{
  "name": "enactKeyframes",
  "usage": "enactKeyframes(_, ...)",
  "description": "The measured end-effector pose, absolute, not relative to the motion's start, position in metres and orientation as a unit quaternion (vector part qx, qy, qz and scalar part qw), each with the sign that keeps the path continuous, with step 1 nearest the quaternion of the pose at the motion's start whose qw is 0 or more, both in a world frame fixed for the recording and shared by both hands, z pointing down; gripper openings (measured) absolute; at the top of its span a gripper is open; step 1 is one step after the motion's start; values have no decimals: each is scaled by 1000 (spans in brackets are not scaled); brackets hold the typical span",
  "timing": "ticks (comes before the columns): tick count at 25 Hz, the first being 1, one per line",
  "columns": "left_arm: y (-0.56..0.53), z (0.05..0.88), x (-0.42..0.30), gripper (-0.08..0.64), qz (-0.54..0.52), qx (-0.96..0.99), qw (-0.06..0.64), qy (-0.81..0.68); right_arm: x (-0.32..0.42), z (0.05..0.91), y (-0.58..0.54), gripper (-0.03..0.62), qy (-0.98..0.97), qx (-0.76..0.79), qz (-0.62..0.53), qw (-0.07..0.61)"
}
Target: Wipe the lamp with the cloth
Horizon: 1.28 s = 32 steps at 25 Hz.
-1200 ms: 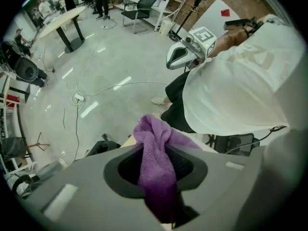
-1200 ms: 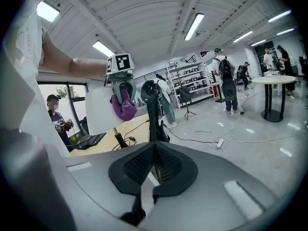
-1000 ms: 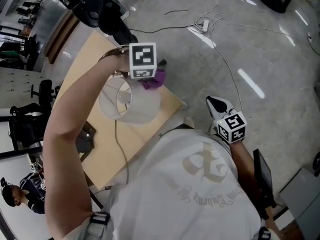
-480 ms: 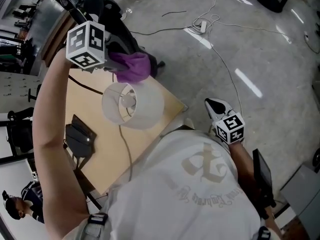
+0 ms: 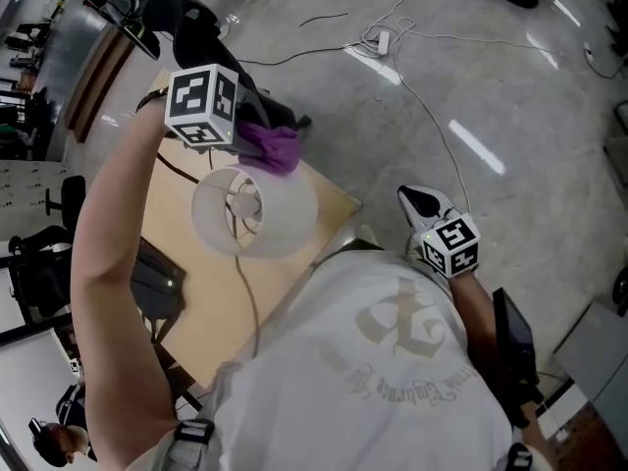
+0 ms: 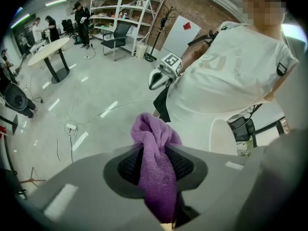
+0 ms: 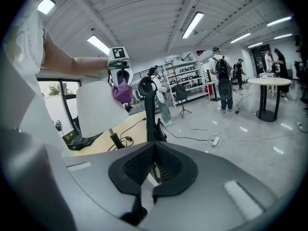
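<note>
One lamp (image 5: 257,212) stands on the single tan bench (image 5: 206,314), its white shade seen from above in the head view. One purple cloth (image 5: 273,145) sits at 1 o'clock on the shade, touching its upper rim. There are two grippers, each bearing one marker cube (image 5: 203,106). The left gripper (image 5: 253,133) hangs at 12 o'clock of the shade, pointing steeply down, and its two fingers (image 6: 129,163) are clamped on the cloth: the left gripper view shows one purple fold pinched between the black pads, with a bunched end standing out beyond the tips. The right gripper (image 5: 422,202) is held at 3 o'clock of the lamp, well apart from it and off the bench, just beside the person's white shirt (image 5: 392,361); its two fingers (image 7: 137,166) are together with nothing between them. In the right gripper view the lamp appears at 10 o'clock with one dark stem (image 7: 114,139) under the shade, and the cloth lies against the shade's upper right corner. One cord (image 5: 243,297) runs from the lamp across the bench toward 6 o'clock, and one dark flat device (image 5: 157,285) lies on the bench at 8 o'clock of the shade. One power strip (image 5: 373,39) lies on the grey floor (image 5: 491,86) at 1 o'clock
</note>
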<state>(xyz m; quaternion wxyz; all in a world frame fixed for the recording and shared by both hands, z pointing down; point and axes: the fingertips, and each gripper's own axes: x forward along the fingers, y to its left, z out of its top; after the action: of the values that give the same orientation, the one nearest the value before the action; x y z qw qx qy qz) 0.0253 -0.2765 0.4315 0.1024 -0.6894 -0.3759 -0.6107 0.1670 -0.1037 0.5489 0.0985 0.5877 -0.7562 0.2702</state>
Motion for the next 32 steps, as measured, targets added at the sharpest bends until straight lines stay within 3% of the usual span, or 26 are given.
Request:
enactKeyframes(8,-290,498,27,115,-618,-690,77,-369,172,554,-99,14,-739,601,285,108)
enactKeyframes(15,-319,521,16,115,-612,-733,95,-281,164,546,-100,14,-745,600,266,115)
enactKeyframes(24,-353,427,12,115,-506,-835,91,-194,151,524,-131,14,-777,584,213,105)
enactKeyframes(32,-333,346,-13,114,-453,-849,55,-265,140,525,-139,13,-788,566,213,113)
